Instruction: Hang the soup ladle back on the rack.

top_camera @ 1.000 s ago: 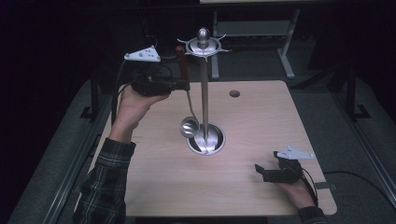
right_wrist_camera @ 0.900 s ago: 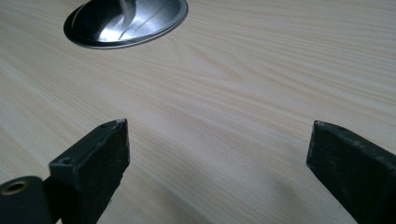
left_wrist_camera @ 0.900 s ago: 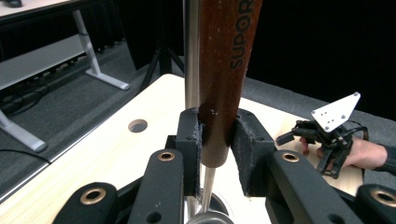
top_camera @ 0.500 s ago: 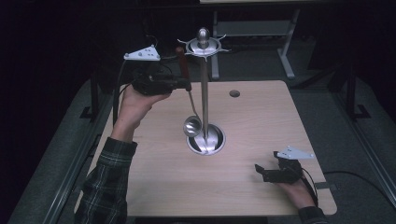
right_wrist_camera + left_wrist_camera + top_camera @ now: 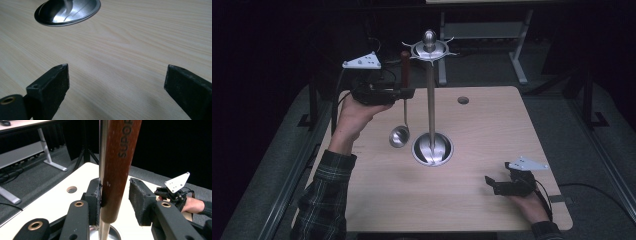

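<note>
**Ladle on rack hook, L tongs letting go**

Steel ladle w/ dark red-brown wooden handle [image 5: 404, 75] hanging upright, long axis vertical, bowl low just above light wood tabletop [image 5: 482, 130], beside round steel base of tall steel utensil rack [image 5: 430, 100]. Handle top up at the spiked hook ring; looks hooked there, exact catch too small to tell.

Left gripper [image 5: 404, 93] level w/ handle, reaching in from the left of the rack. In left gripper view: handle [image 5: 117, 170] between jaws, one pad touching or nearly so, other pad [image 5: 140, 200] clear w/ visible gap. Jaws just been opening, handle between them but no longer squeezed – released, not clenched.

Right gripper [image 5: 492, 184] resting low near front right table corner, well apart from ladle; jaws spread wide over bare wood [image 5: 117, 82], grasping nothing. Left hand clearly the nearer one.

Next move, by judgement: back L tongs straight out away from pole, along jaw line, so pads don't drag handle off hook. Open room to the left & toward the person; rack pole just behind handle, so no pushing fwd. Risk: ladle swinging, bowl knocking base.
</note>
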Demonstrator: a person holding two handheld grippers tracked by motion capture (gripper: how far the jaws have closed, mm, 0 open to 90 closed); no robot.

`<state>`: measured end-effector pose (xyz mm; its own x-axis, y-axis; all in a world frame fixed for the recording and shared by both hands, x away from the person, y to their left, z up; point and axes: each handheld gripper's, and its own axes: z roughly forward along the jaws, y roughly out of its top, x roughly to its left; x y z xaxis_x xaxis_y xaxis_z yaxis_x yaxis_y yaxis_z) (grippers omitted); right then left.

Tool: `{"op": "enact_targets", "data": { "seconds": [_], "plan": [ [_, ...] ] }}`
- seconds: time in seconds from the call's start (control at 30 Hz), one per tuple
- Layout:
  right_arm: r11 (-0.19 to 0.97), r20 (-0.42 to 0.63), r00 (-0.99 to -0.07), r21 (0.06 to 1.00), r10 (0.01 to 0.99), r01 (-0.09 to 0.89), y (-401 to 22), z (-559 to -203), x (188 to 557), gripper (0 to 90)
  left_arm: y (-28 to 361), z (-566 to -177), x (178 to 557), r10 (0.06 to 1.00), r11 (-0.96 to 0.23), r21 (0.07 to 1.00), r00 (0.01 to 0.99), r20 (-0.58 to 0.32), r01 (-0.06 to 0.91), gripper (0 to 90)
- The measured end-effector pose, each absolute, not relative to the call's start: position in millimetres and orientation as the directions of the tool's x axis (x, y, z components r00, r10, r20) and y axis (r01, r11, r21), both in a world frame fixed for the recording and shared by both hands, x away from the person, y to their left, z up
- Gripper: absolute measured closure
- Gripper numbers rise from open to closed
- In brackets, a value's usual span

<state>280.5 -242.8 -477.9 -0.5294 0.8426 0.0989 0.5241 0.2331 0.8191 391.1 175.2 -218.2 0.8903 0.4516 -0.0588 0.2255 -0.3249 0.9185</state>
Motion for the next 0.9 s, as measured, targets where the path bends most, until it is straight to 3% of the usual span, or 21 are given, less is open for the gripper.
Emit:
{"op": "enact_targets", "data": {
  "seconds": [0.27,0.43,0.9],
  "plan": [
    [0.231,0.101,-0.529,0.819,0.843,0.525,-243.2,-477.9,280.7,5.2,175.5,-227.8,388.1,0.458,-0.366,0.902,0.888,-0.038,0.228,50.2],
    [0.214,0.116,-0.522,0.821,0.845,0.529,-246.0,-477.9,280.9,5.0,180.3,-241.9,380.1,0.485,-0.413,0.876,0.874,-0.020,0.249,36.9],
    [0.231,0.098,-0.527,0.821,0.844,0.523,-243.6,-477.7,281.4,5.0,219.5,-294.8,353.0,0.584,-0.422,0.840,0.811,-0.035,0.340,24.2]
  ]
}}
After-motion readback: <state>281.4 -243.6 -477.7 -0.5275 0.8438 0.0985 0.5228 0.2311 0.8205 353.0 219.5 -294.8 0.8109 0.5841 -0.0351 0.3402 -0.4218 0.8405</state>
